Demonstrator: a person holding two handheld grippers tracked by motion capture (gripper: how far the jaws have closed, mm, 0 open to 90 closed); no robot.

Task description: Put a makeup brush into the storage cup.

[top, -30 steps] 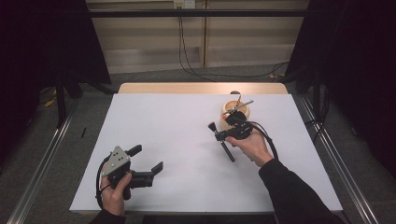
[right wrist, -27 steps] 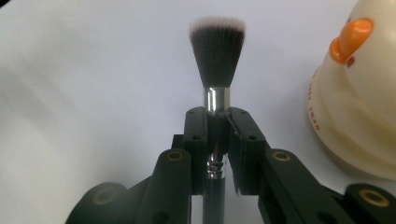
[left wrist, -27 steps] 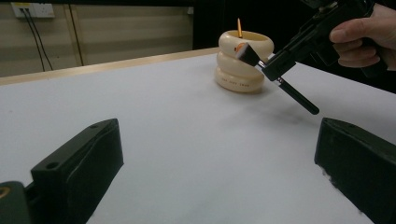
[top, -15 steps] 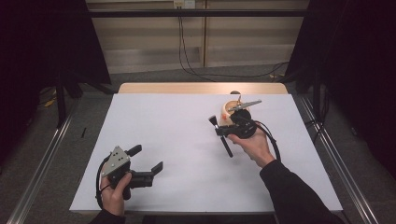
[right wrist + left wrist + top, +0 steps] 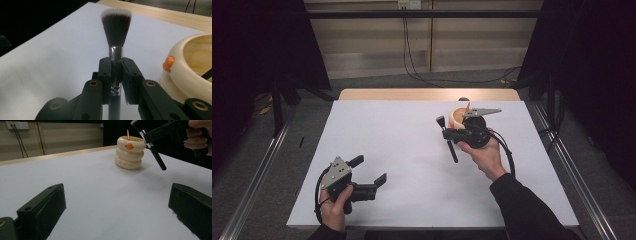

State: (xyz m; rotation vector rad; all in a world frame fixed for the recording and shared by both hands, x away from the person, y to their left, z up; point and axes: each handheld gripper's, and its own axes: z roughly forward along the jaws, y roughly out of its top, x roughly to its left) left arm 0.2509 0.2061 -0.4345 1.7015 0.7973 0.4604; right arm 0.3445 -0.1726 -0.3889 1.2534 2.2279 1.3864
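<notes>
Makeup brush (image 5: pixel 449 141) now nearer the far right corner of the white table (image 5: pixel 402 150). Left gripper (image 5: pixel 368 173) parked by the near edge, jaws spread, holding nothing. Right gripper (image 5: pixel 451 135) pinching the brush at its ferrule, carried slightly closer to the cream ringed holder (image 5: pixel 458 116); probably headed for stowing there.

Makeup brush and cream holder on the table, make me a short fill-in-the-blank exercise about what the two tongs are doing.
1. The right tongs are shut on a makeup ____.
2. The brush has dark bristles with ____ tips.
3. The left tongs are ____ and hold nothing.
4. The cream holder has a small ____ knob on its side.

Missing words: brush; white; open; orange
</notes>
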